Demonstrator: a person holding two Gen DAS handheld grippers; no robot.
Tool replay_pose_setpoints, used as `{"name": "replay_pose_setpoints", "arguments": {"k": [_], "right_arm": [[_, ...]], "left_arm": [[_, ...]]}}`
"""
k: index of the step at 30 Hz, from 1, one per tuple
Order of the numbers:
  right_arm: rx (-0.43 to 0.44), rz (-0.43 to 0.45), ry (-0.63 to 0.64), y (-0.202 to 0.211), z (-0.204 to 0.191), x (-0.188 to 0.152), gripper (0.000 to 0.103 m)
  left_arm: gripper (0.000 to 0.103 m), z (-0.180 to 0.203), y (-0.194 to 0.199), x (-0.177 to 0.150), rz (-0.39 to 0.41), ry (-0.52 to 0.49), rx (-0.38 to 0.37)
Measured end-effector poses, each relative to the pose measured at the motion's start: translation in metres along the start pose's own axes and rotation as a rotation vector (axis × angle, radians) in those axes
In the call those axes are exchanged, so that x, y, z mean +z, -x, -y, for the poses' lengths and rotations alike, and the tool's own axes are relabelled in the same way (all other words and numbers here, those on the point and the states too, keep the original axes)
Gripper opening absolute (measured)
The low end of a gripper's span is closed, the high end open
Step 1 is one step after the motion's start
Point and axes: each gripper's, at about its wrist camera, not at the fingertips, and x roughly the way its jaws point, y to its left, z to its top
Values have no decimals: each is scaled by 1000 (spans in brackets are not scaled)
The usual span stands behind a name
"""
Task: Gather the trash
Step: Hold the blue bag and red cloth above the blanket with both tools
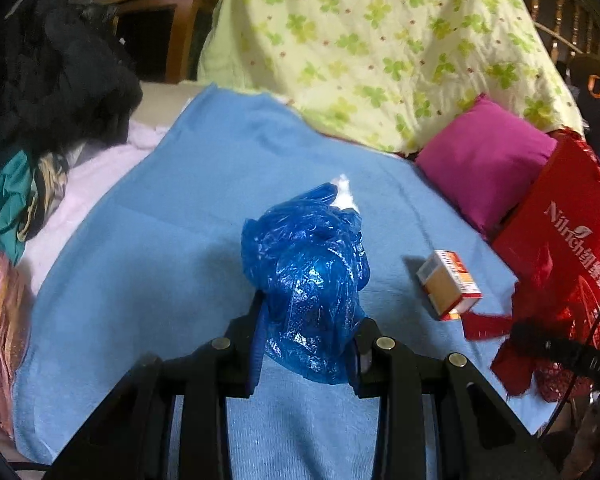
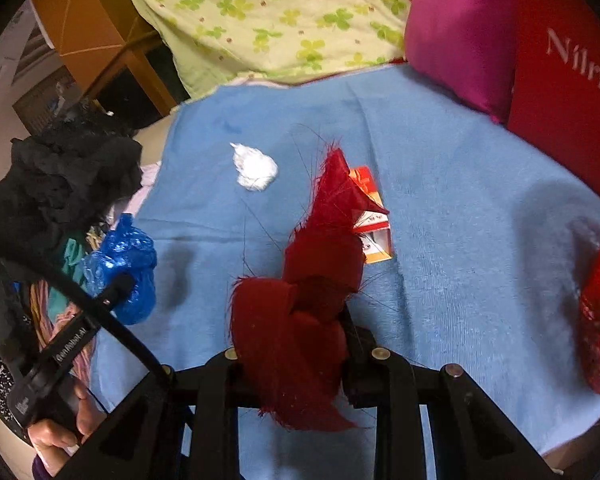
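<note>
Left wrist: left tongs [image 1: 308, 320] grip blue bag [image 1: 308, 276]; right tongs [image 2: 292, 340] grip red cloth [image 2: 300, 312].

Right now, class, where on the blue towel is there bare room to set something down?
Bare towel lies right of the small box, toward the pink cushion and red bag. More lies behind the white tissue, toward the green quilt. The middle is crowded.
</note>
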Motion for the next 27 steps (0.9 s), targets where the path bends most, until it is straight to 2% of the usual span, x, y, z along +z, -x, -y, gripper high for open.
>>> {"name": "replay_pose_setpoints", "arguments": {"k": [3, 9, 18, 27], "right_arm": [[-13, 46, 19, 18, -16, 2, 28], [-44, 83, 52, 34, -42, 1, 28], [-103, 56, 56, 27, -56, -10, 28], [-119, 83, 91, 32, -75, -8, 28]], "left_arm": [[35, 2, 14, -2, 38, -40, 25], [35, -6, 36, 8, 122, -37, 7], [35, -6, 42, 11, 155, -54, 6], [35, -3, 48, 9, 168, -80, 16]]}}
